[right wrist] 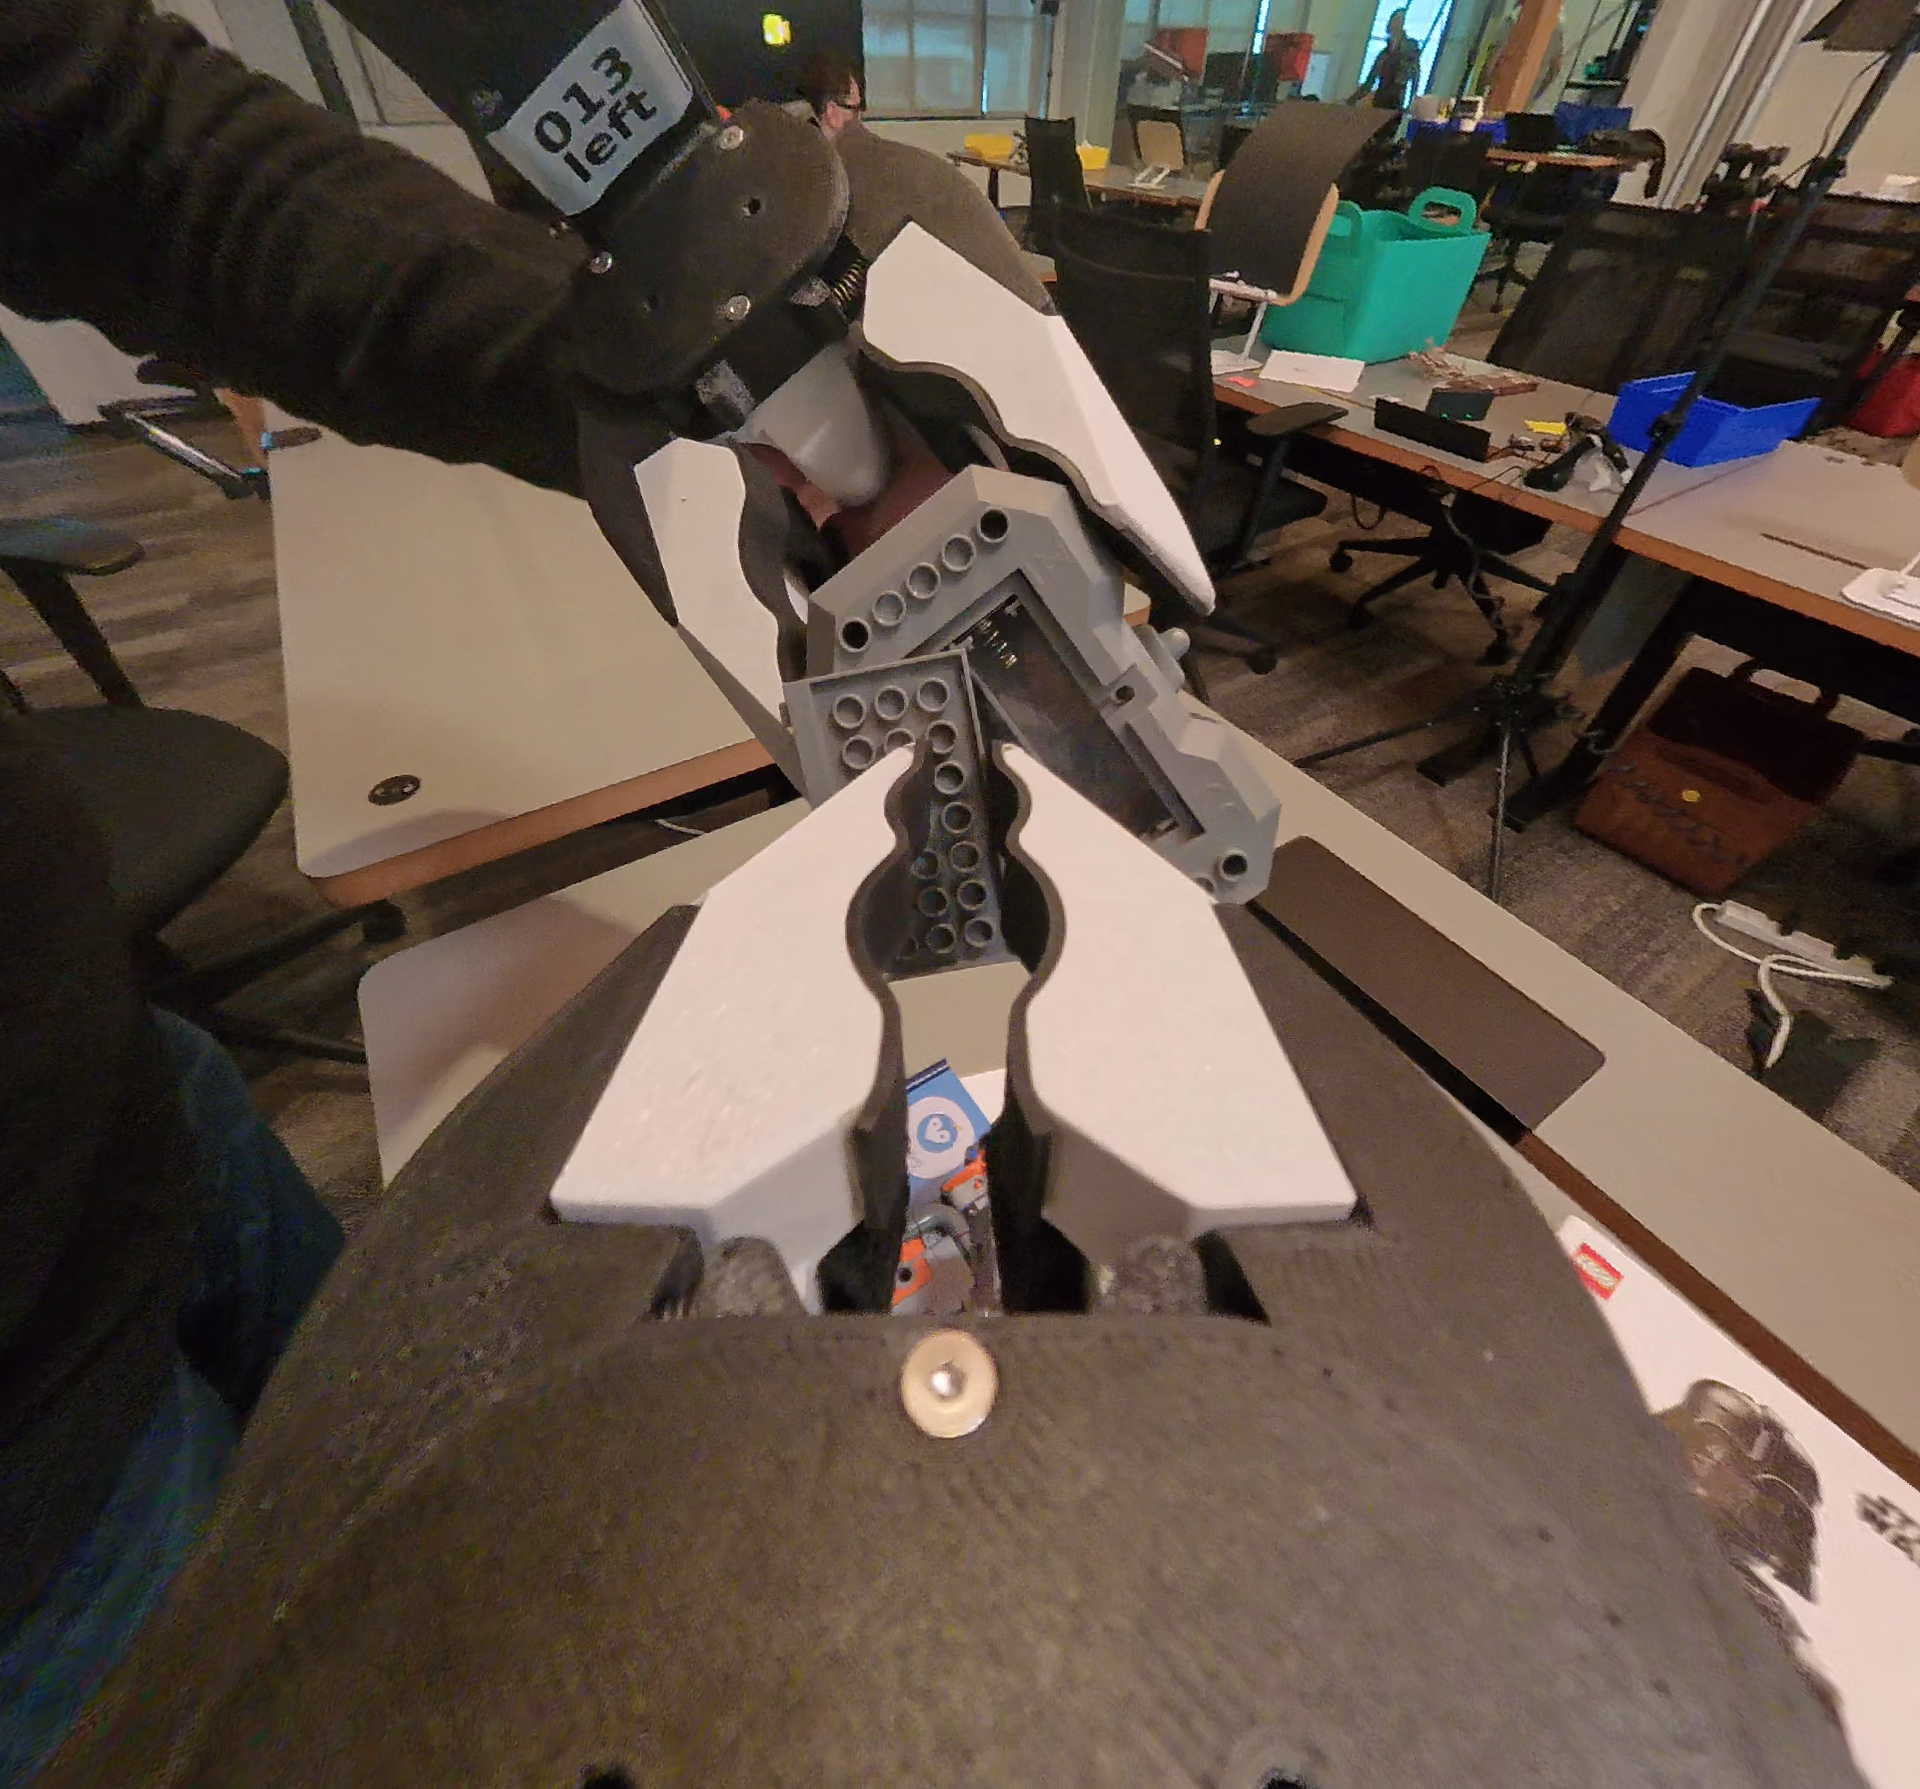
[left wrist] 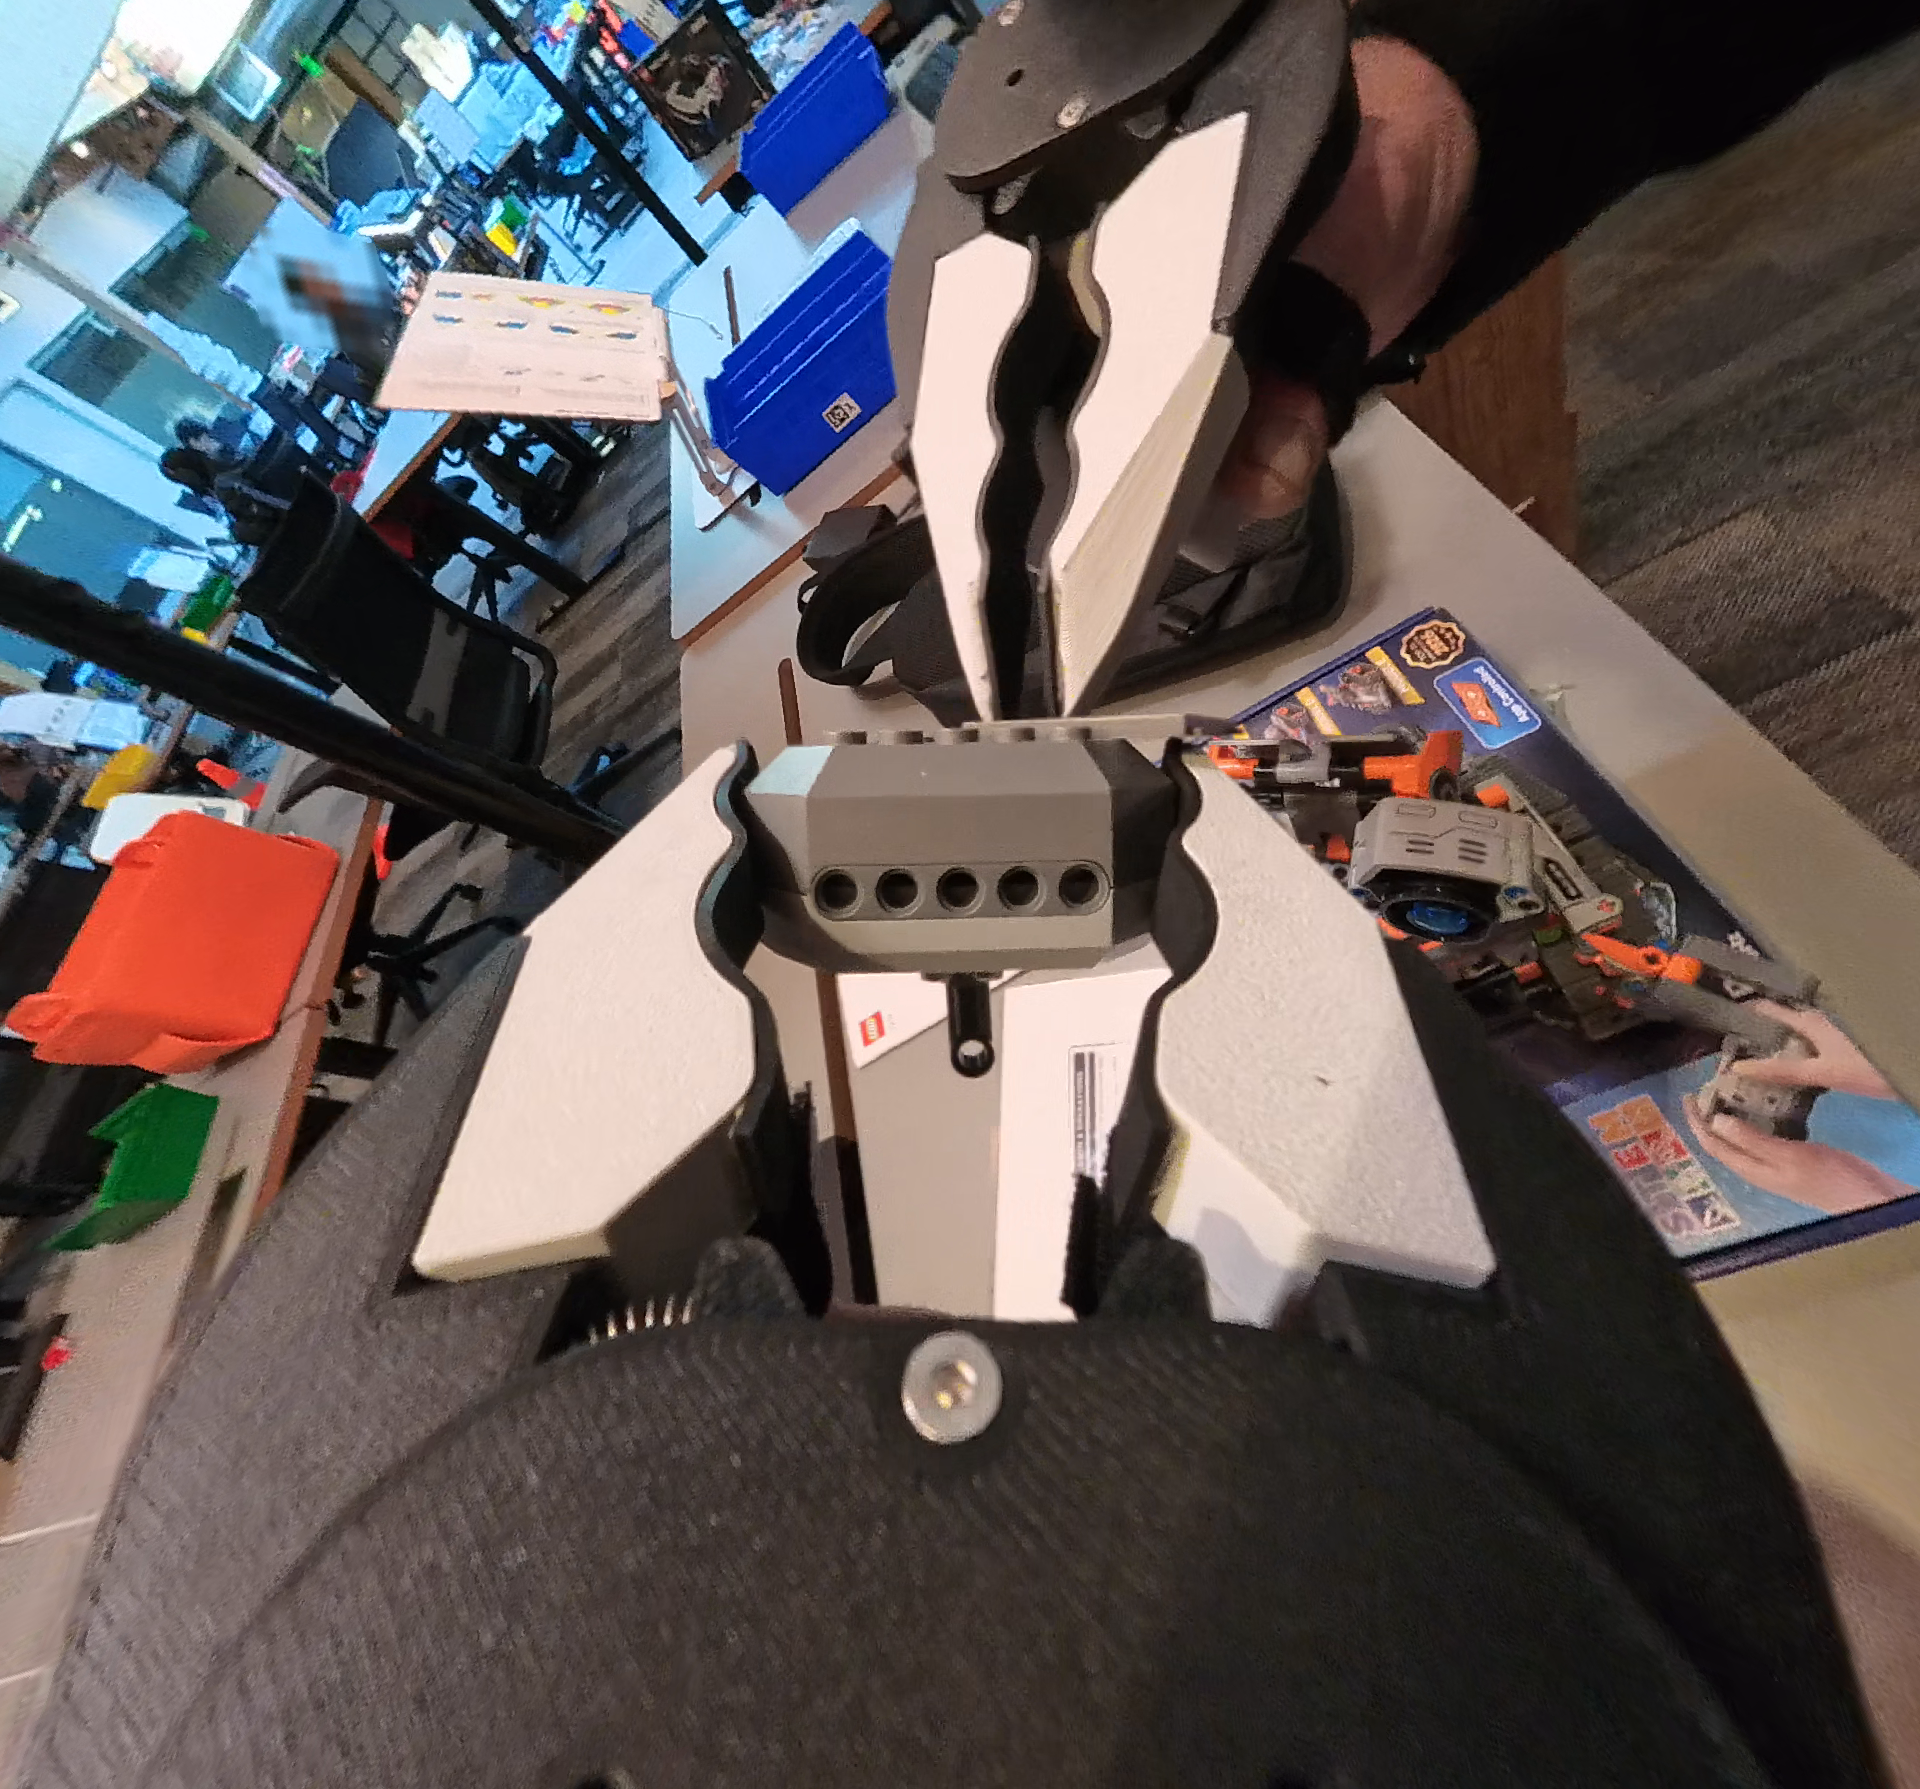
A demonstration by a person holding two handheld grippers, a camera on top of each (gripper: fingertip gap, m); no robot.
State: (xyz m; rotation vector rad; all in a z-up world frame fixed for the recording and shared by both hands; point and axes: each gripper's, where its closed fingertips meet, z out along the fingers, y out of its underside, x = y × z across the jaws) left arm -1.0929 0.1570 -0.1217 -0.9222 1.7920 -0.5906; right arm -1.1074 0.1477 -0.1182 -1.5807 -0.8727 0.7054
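We had the left gripper (left wrist: 961, 866) clamped on the grey motor block (left wrist: 940, 866) and the right gripper (right wrist: 961, 763) pinching the grey studded plate (right wrist: 930, 804), so lining up studs squarely mattered most.

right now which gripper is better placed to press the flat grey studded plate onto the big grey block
Right gripper: shut on the flat grey studded plate, touching the big grey block that the left gripper grips.

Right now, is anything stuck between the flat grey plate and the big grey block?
Nothing visible is. The right gripper pinches the flat grey plate and holds it against the big grey block, which the left gripper clamps. The plate's edge already overlaps the block's open side.
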